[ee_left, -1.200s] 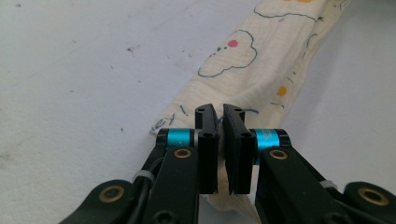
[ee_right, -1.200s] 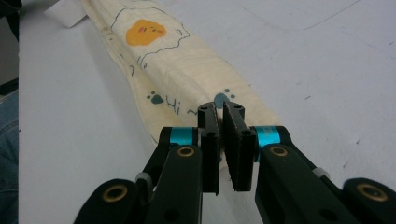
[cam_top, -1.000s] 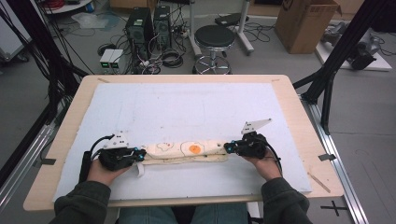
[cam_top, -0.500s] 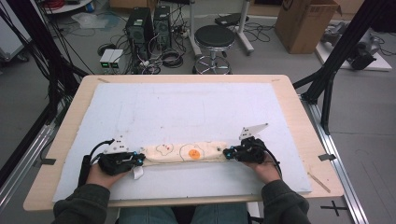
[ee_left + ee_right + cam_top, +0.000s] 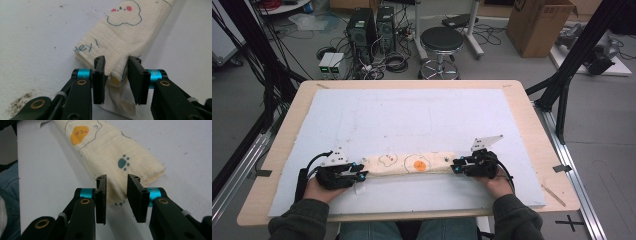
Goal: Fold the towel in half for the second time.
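High cam overhead, tool cams close, shared towel

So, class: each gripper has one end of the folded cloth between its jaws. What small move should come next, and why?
Probably lift both ends together, evenly. The left gripper and the right gripper each pinch an end of the folded cloth, which lies flat near the table's front edge; uneven lifting could loosen the folds.

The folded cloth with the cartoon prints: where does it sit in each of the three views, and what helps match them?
High view: the cloth lies across the near part of the white mat, between the two grippers.
Left gripper view: it runs from the jaws to upper right, "hey!" end nearest.
Right gripper view: it runs to upper left, paw-print end nearest.
Shared landmark: the orange print shows in high and right gripper views.
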Available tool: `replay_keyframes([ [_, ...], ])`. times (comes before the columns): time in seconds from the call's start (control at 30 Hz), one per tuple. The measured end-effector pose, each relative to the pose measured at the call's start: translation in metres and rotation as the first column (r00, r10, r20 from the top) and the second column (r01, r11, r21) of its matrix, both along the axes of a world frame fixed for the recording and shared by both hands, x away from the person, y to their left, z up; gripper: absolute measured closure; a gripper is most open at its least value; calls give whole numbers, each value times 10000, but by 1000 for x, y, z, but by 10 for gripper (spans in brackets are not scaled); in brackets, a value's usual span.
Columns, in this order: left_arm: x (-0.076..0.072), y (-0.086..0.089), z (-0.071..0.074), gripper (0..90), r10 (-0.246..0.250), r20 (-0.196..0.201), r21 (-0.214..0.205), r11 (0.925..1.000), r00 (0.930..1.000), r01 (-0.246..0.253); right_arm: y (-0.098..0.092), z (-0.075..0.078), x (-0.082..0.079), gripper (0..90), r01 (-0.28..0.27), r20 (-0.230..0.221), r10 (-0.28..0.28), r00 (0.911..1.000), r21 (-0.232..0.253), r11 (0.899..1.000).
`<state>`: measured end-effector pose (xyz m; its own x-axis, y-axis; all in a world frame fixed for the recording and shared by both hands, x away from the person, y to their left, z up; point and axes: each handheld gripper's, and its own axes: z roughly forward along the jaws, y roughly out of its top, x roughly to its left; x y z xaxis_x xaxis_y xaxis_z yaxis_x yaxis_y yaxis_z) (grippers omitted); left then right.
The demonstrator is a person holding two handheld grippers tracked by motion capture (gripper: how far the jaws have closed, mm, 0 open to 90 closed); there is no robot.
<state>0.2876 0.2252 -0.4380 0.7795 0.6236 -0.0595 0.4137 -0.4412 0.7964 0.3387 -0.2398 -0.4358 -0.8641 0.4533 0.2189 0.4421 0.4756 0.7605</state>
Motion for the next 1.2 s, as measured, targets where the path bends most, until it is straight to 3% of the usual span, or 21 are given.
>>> replay_keyframes([
  [0.5,-10,5,10,484,196,138,-237,9995,9997,-192,-3,16,-8,516,-162,317,149,9994,413,9990],
  [0.83,-8,4,25,457,396,515,-697,9969,9979,-360,9,32,-3,536,-377,559,348,9978,517,9980],
  [1.0,4,-9,32,566,116,522,-820,9966,9986,-73,27,43,4,635,-598,799,568,9952,354,9976],
  [1.1,12,-18,34,643,-56,513,-916,9957,9987,102,39,47,10,697,-775,723,752,9945,295,9966],
  [1.2,18,-30,36,730,-344,525,-747,9965,9980,383,53,48,16,765,-860,694,852,9939,92,9963],
])
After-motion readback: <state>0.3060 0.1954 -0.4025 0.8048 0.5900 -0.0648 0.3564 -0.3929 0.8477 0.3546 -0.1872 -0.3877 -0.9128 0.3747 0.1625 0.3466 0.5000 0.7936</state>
